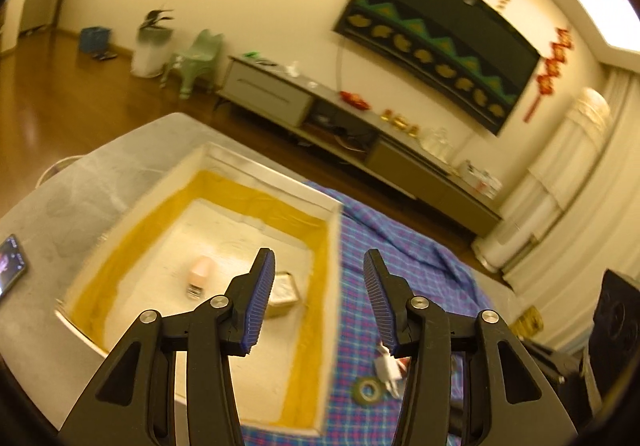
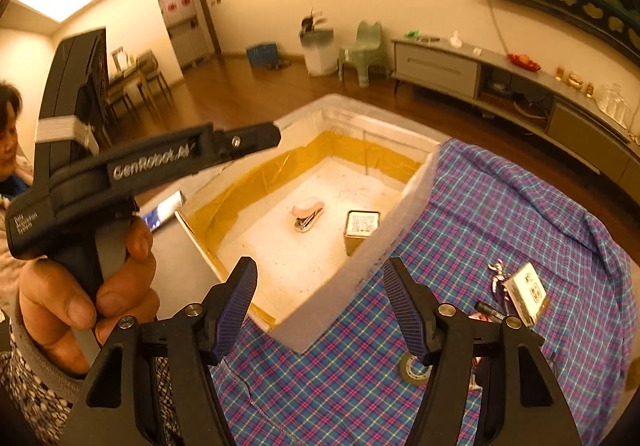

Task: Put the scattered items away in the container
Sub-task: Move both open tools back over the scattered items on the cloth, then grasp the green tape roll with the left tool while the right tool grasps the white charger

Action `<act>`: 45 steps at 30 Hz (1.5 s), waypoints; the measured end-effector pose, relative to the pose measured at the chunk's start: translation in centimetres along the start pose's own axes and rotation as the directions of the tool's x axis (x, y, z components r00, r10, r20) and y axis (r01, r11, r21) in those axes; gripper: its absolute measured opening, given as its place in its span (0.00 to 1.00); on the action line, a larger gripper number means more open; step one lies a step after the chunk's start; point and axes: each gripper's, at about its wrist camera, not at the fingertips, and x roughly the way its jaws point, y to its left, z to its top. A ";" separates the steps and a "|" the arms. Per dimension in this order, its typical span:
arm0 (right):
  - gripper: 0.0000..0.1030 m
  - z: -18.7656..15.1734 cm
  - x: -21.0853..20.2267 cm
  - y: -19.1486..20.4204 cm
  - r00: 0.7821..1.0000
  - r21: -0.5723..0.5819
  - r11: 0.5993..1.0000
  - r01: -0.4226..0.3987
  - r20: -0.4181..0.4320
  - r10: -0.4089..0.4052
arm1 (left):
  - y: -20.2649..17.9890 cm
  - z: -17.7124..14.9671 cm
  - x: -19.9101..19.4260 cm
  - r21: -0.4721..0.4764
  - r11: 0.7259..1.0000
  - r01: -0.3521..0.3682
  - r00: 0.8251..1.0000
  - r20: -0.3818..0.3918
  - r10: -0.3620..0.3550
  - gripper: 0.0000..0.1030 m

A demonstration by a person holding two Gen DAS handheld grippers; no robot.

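Observation:
A white foam box (image 1: 256, 169) (image 2: 400, 213) with yellow tape on its inner walls stands on the table. Inside it lie a pink stapler (image 1: 200, 276) (image 2: 307, 214) and a small flat tin (image 1: 285, 288) (image 2: 362, 224). On the blue plaid cloth (image 1: 360, 326) (image 2: 500, 213) beside the box lie a tape roll (image 1: 368, 390) (image 2: 413, 369), a small white card box (image 1: 386, 366) (image 2: 527, 292) and a metal clip (image 2: 498, 274). My left gripper (image 1: 318, 300) is open and empty above the box's right wall. My right gripper (image 2: 320, 306) is open and empty above the box's near corner.
A phone (image 1: 10, 266) (image 2: 162, 211) lies on the grey table left of the box. The hand holding the left gripper's handle (image 2: 120, 181) fills the left of the right wrist view. A TV cabinet (image 1: 360, 133) stands along the far wall.

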 end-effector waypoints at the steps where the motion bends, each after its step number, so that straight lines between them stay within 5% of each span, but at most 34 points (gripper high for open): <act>1: 0.65 -0.6 -0.8 -0.3 1.000 0.003 1.000 0.001 0.023 -0.001 | -0.6 -0.6 -0.1 0.013 1.000 0.014 1.000 -0.005 -0.014 0.48; 10: 0.65 -6.1 -7.3 -3.0 0.969 -0.006 0.998 0.069 0.238 -0.066 | -6.9 -5.7 0.5 0.216 0.963 0.159 0.985 -0.107 -0.138 0.49; 17: 0.65 -8.1 -7.7 -6.6 0.955 0.048 0.989 0.139 0.258 -0.147 | -10.8 -9.3 3.5 0.370 0.896 0.244 0.956 -0.248 -0.158 0.50; 23: 0.65 -9.8 -5.2 -10.2 0.966 0.123 0.975 0.186 0.158 -0.205 | -12.1 -13.4 7.2 0.433 0.867 0.247 0.927 -0.367 -0.081 0.50; 26: 0.57 -10.7 -2.9 -11.3 0.976 0.142 0.972 0.186 0.084 -0.199 | -11.9 -14.6 8.8 0.449 0.865 0.224 0.919 -0.394 -0.034 0.50; 31: 0.37 -11.7 2.3 -12.4 0.989 0.166 0.975 0.146 -0.062 -0.137 | -10.6 -15.7 10.7 0.431 0.880 0.199 0.901 -0.434 0.009 0.50; 42: 0.37 -11.8 10.2 -14.7 0.975 0.195 0.977 0.087 -0.219 -0.043 | -9.7 -16.5 14.0 0.416 0.894 0.167 0.884 -0.464 0.051 0.50; 45: 0.28 -12.1 11.1 -16.4 0.974 0.255 0.965 0.054 -0.224 0.005 | -9.9 -16.8 15.0 0.420 0.895 0.153 0.883 -0.465 0.067 0.50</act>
